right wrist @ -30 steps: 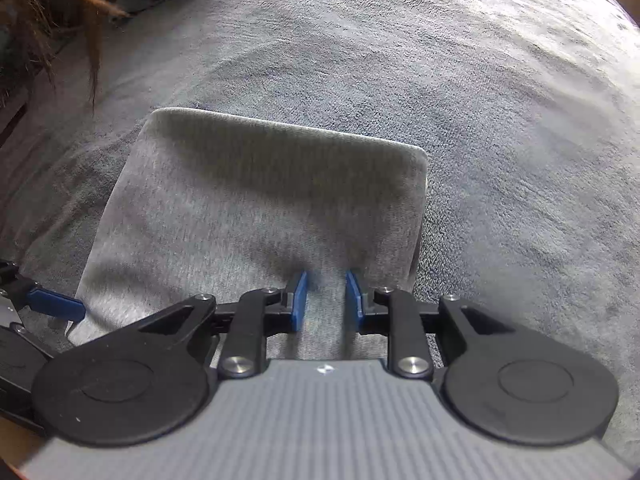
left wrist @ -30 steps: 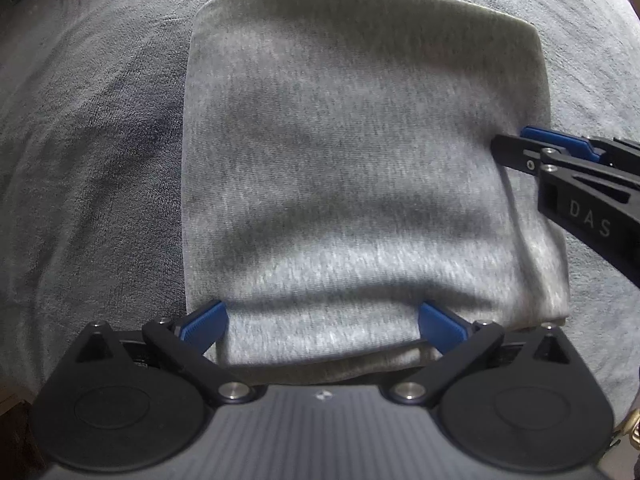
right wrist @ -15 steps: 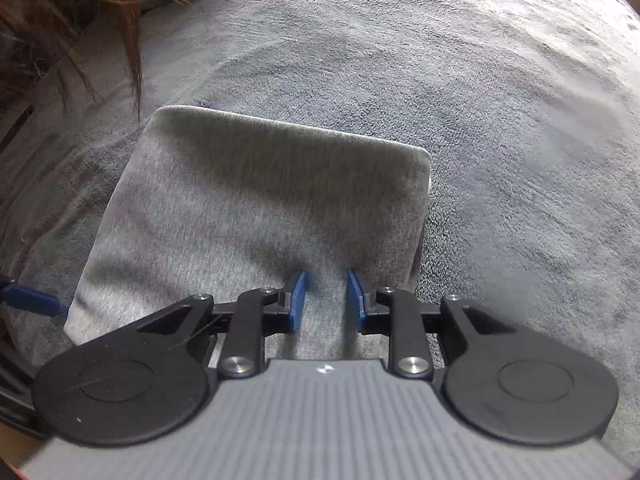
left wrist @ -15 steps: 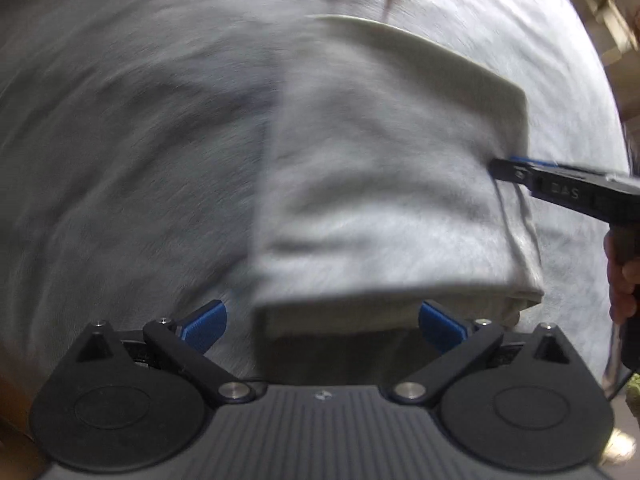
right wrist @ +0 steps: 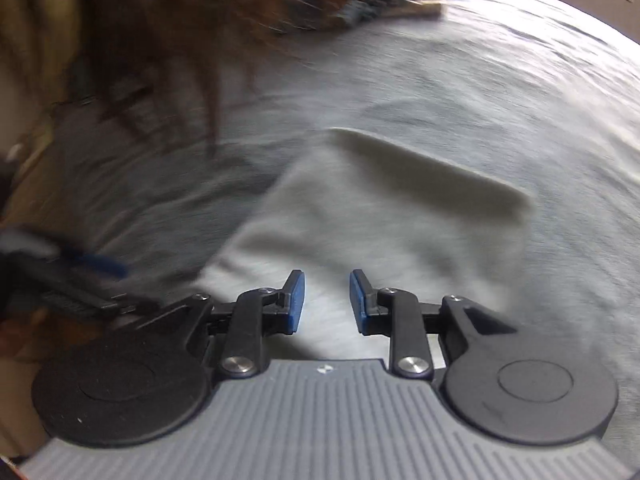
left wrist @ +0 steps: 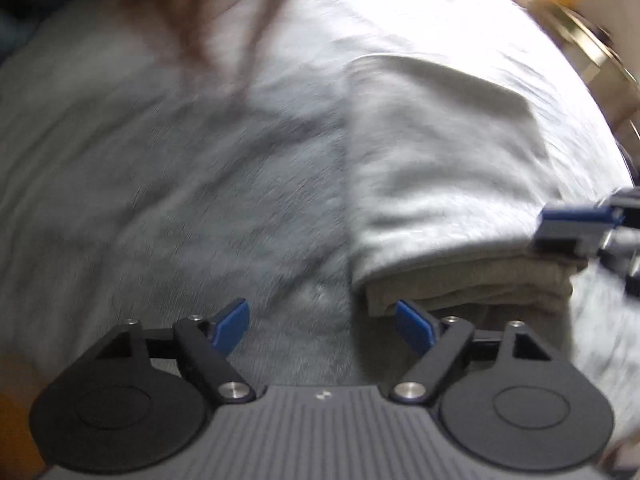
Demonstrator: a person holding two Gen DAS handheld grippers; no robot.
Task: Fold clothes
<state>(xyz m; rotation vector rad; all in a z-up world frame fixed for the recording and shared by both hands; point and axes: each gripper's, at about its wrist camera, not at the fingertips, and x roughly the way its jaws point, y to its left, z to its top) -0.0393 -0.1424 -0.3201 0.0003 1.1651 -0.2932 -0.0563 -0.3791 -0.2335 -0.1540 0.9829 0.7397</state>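
We hold both tongs tilted steeply down over the folded grey garment [left wrist: 440,184] that lies on the grey blanket [left wrist: 160,200]: the left tongs [left wrist: 322,322] are closing with only blanket between the pads, just beside the garment's near left corner. The right tongs [right wrist: 326,300] stand a little apart above the garment's near edge, nothing pinched. Only the left view shows the stacked layers along the near edge; the right view shows the far fold and blurred hair [right wrist: 160,40] beyond it.
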